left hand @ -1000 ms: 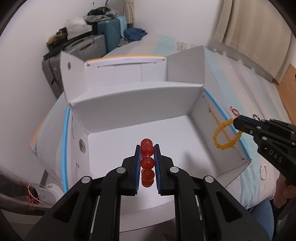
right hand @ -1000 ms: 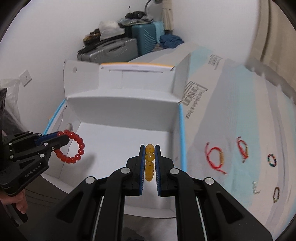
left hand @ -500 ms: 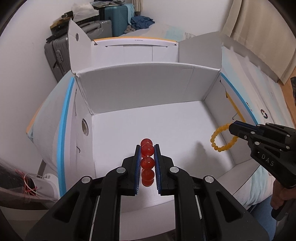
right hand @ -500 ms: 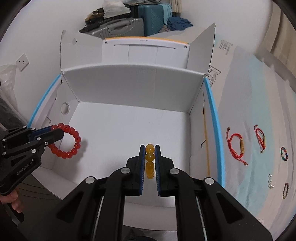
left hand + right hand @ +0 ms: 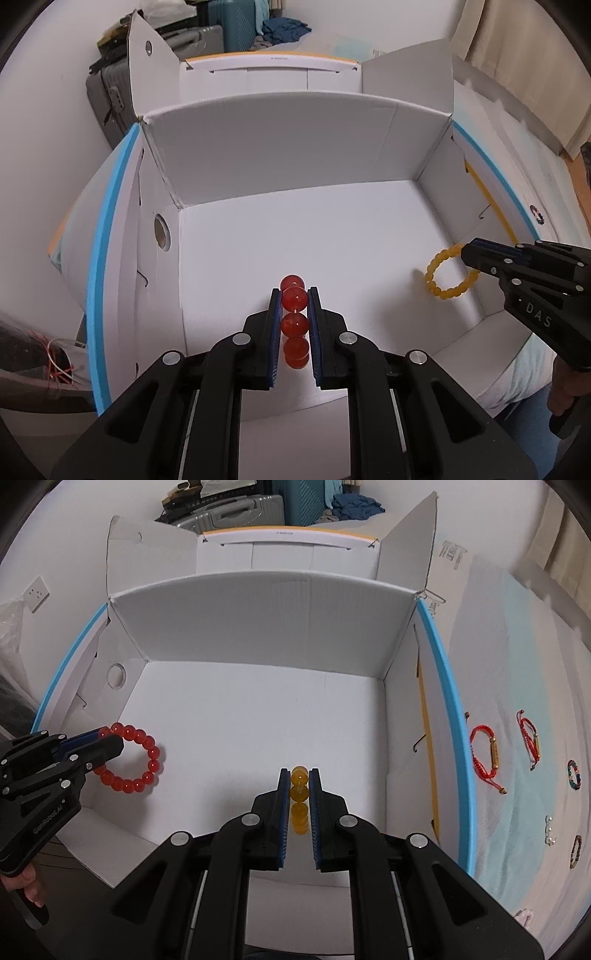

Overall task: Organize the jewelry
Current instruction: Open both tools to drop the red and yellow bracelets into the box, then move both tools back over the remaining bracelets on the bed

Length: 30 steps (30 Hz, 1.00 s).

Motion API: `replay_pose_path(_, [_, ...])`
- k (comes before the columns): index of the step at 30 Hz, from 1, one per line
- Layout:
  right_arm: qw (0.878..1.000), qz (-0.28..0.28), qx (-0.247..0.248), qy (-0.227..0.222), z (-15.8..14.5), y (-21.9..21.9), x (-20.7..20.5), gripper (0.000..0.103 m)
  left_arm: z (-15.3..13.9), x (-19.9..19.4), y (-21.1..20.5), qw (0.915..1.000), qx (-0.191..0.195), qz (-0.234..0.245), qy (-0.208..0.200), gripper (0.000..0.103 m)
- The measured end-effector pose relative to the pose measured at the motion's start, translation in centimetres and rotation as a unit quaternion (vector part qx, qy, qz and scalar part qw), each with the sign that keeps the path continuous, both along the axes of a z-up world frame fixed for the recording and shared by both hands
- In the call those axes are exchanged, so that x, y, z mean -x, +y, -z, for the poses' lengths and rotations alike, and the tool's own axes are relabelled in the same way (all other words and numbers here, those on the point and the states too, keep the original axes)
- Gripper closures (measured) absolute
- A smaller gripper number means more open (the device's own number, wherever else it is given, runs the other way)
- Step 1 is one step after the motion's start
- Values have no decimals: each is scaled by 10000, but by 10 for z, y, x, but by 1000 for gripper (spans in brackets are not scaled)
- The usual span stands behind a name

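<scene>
A red bead bracelet [image 5: 294,320] is pinched edge-on between the pads of my left gripper [image 5: 294,295], which is shut on it inside an open white cardboard box [image 5: 280,147]. The right wrist view shows that red bracelet [image 5: 142,760] hanging as a ring from the left gripper [image 5: 107,740] at the box's left side. My right gripper [image 5: 299,773] is shut on a yellow bead bracelet [image 5: 299,797]. In the left wrist view the yellow bracelet [image 5: 445,275] dangles from the right gripper [image 5: 467,251] close above the box floor at the right.
Outside the box's right wall, on a pale blue cloth [image 5: 517,664], lie two red cord bracelets [image 5: 487,753], dark bead bracelets [image 5: 573,774] and small pearl pieces [image 5: 549,830]. Suitcases [image 5: 207,29] are stacked behind the box. A hand [image 5: 29,886] holds the left gripper's handle.
Both grippers have sunk into the box with their bracelets still held. The box now fills more of each view, and the yellow bracelet has passed from the right wall's rim to inside.
</scene>
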State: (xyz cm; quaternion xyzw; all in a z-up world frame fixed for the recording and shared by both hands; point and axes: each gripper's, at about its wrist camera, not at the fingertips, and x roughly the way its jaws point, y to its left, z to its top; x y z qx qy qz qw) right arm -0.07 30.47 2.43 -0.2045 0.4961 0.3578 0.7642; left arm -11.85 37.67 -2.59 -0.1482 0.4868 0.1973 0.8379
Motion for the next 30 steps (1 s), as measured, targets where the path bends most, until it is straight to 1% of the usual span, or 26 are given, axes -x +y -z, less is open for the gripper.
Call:
replay_pose_path(3, [10000, -24, 23, 50, 2, 0, 2, 91, 2, 0, 0, 9999, -104, -63, 13, 88])
replay_pose_path(4, [10000, -35, 2, 48, 2, 0, 3, 84, 2, 0, 0, 9999, -120, -79, 20, 79])
replay_pose_path(5, [10000, -32, -36, 36, 1, 0, 3, 70, 2, 0, 1, 9999, -123, -96, 13, 64])
replay_pose_path(6, [9999, -15, -101, 24, -2, -2, 4, 64, 0, 1, 0, 9998, -161, -126, -20, 57])
replay_pose_path(7, [9998, -9, -182, 29, -5, -4, 4, 53, -3, 2, -1, 9996, -227, -130, -71, 51])
replay_pose_path(8, [9996, -13, -276, 28, -9, -6, 4, 46, -5, 3, -2, 9994, -290, -129, -100, 48])
replay_pose_path(9, [9993, -22, -362, -10, -14, -9, 6, 43, -9, 5, -3, 9992, -358, -129, -123, 46])
replay_pose_path(10, [9992, -14, -407, -61, -19, -12, 7, 35, -12, 6, -4, 9990, -410, -128, -151, 38])
replay_pose_path(11, [9989, 2, -458, -109, -24, -16, 7, 30, -15, 8, -5, 9986, -468, -126, -203, 33])
replay_pose_path(13, [9981, 61, -584, -204, -35, -25, 6, 25, -20, 10, -6, 9978, -595, -169, -252, 27])
replay_pose_path(14, [9977, 91, -618, -248, -39, -29, 6, 22, -22, 11, -7, 9975, -618, -164, -293, 27])
replay_pose_path(15, [9973, 129, -662, -297, -44, -33, 5, 21, -23, 11, -8, 9974, -623, -144, -326, 26])
replay_pose_path(17, [9965, 167, -722, -387, -52, -40, 4, 17, -26, 11, -10, 9973, -633, -138, -333, 20])
replay_pose_path(19, [9958, 191, -762, -460, -58, -47, 2, 14, -30, 11, -14, 9971, -636, -119, -391, 18])
replay_pose_path(20, [9955, 209, -784, -498, -61, -51, 2, 12, -32, 10, -16, 9971, -631, -102, -411, 15])
replay_pose_path(22, [9945, 262, -851, -561, -68, -62, 1, 8, -38, 9, -25, 9968, -649, -24, -475, 12])
replay_pose_path(24, [9935, 316, -882, -653, -74, -75, -1, 8, -44, 6, -34, 9961, -703, 48, -522, 9])
replay_pose_path(30, [9909, 597, -880, -820, -87, -119, -10, 8, -60, -10, -67, 9944, -759, 302, -670, 8])
